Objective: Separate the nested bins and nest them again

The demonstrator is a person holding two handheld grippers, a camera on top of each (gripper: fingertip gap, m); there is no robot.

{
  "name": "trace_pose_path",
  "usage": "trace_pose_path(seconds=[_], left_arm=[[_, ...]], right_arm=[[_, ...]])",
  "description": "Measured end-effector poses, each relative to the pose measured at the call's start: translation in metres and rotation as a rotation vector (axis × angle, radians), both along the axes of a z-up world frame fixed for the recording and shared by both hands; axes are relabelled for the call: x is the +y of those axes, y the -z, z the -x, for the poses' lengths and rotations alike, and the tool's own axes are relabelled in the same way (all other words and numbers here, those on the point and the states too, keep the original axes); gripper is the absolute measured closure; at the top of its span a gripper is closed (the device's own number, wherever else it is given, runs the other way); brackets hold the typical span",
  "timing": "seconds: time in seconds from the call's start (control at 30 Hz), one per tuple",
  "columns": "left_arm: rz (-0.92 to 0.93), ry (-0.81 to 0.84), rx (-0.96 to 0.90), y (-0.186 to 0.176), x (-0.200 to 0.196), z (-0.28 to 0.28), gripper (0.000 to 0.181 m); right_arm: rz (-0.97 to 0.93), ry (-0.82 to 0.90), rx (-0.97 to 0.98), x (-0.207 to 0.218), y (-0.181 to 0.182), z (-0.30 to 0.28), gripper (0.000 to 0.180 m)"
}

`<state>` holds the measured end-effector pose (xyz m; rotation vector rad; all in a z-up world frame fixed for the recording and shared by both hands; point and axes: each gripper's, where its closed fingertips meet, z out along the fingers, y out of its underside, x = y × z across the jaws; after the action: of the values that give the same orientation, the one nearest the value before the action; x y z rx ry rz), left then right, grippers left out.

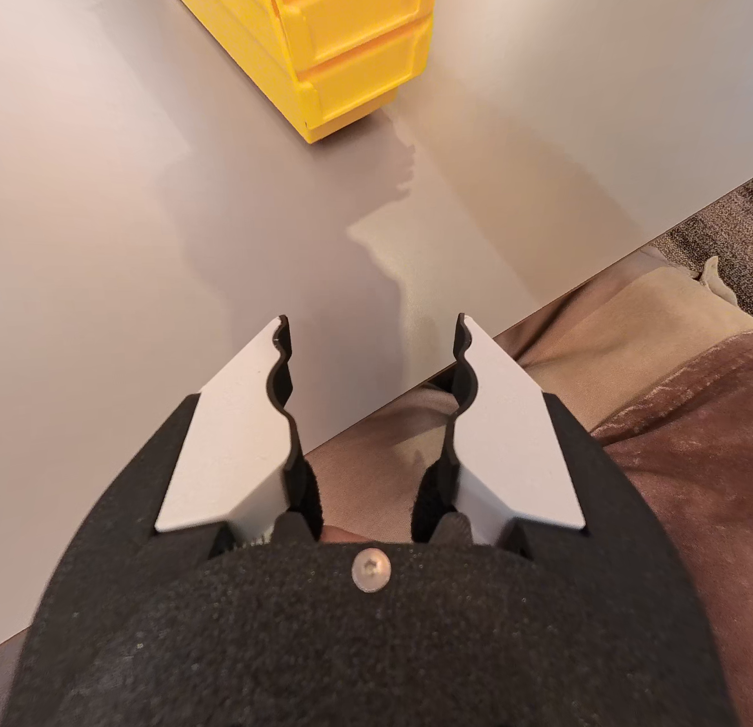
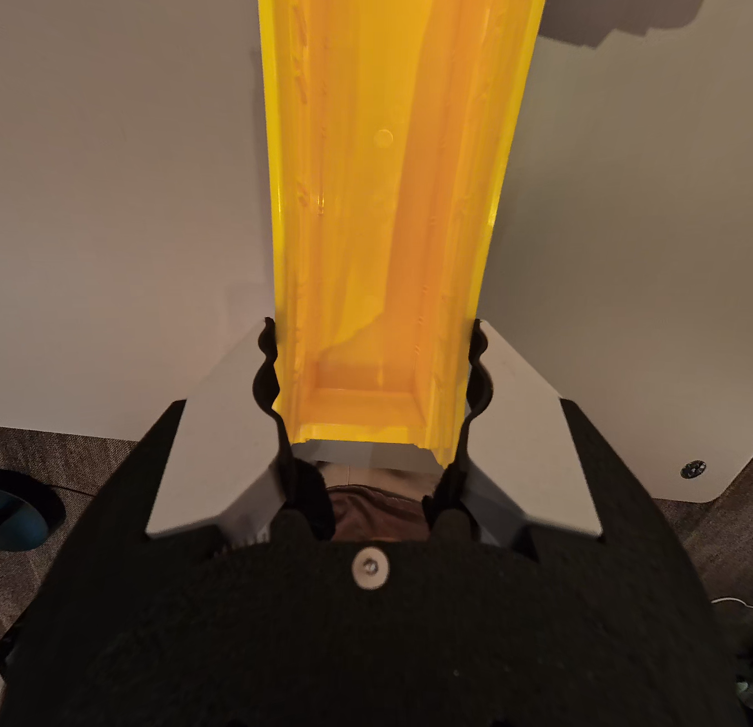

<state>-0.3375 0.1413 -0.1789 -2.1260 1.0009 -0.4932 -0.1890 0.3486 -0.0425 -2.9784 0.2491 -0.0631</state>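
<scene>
Tongs first: my left tongs hang spread apart with nothing between their fingers, tilted down over the near edge of the pale worktop, one finger over the surface and the other out past the edge above a person's lap in brown and beige cloth. Further along that view, well apart from the tips, the stack of nested yellow bins sits on the worktop, its stepped end faces turned toward me; I count at least two tiers, with the top cut off by the frame.

On the other side, my right tongs point level along the length of a long yellow bin, looking straight into its open trough. The wavy black pads sit against the outer faces of both side walls at the bin's near end, so they are clamped across its width. The bin's near end juts past the worktop's front edge. Beyond the tips the bin runs away over the worktop and out of frame. Carpeted floor shows below the worktop edge.
</scene>
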Motion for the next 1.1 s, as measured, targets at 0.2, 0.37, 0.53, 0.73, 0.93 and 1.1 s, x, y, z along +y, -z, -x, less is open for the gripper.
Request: trace_pose_path(seconds=[0.2, 0.37, 0.53, 0.73, 0.93, 1.1], left_arm=[[0.002, 0.002, 0.000, 0.000, 0.000, -0.001, 0.102], [-0.001, 0.004, 0.006, 0.001, -0.001, 0.000, 0.102], [0.006, 0.000, 0.004, 0.001, 0.001, 0.001, 0.102], [0.014, -0.005, 0.001, 0.002, 0.002, 0.003, 0.102], [0.016, -0.001, 0.002, 0.002, 0.001, 0.002, 0.102], [0.012, 0.005, 0.009, 0.003, 0.000, 0.001, 0.102]], right_arm=[[0.062, -0.003, 0.007, -0.011, 0.011, 0.001, 0.075], [-0.014, 0.039, 0.023, 0.003, 0.015, -0.003, 0.070], [-0.012, 0.023, 0.030, 0.017, 0.019, -0.003, 0.062], [0.019, 0.023, 0.018, 0.024, 0.027, -0.008, 0.073], [-0.006, 0.012, 0.000, 0.028, 0.012, -0.009, 0.085], [-0.072, 0.011, -0.007, 0.036, -0.022, -0.010, 0.087]])
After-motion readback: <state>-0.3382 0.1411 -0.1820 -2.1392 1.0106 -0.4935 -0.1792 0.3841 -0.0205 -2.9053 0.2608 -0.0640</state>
